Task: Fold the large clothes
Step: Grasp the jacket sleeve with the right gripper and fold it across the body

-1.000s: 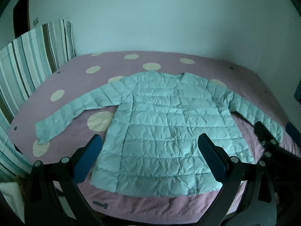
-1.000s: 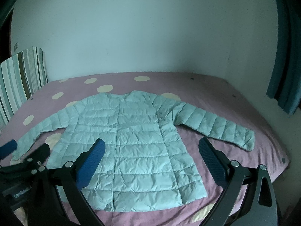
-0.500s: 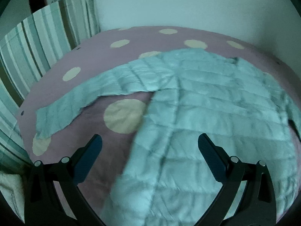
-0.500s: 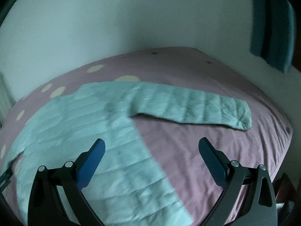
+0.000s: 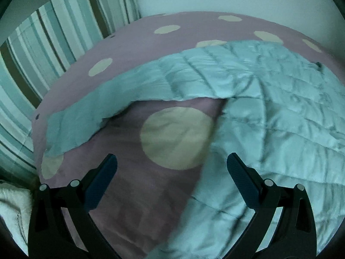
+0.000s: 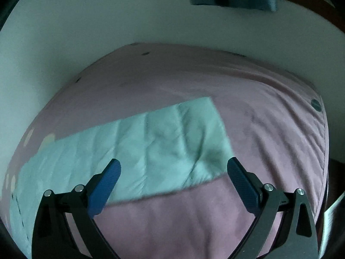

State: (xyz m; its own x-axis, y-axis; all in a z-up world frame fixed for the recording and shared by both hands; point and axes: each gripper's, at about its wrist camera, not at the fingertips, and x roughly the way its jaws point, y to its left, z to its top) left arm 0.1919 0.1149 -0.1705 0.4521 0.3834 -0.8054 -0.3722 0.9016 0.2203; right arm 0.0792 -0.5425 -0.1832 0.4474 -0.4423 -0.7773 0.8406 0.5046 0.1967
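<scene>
Both grippers have swung outward from the pale blue quilted jacket [image 5: 269, 112], spread flat across the pink spotted bed [image 5: 129, 194]: left gripper [image 5: 171, 168] wide near its left-edge sleeve [image 5: 86, 116], right gripper [image 6: 173, 172] wide over the other sleeve [image 6: 151, 146], probably to fold inward.

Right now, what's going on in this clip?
A person holds two grippers over a pale blue quilted puffer jacket spread flat on a pink bedsheet with cream dots. The left gripper hangs open above the sheet, between the jacket's body and its left sleeve. The right gripper hangs open over the right sleeve. Nothing is gripped; no fold is made yet.
</scene>
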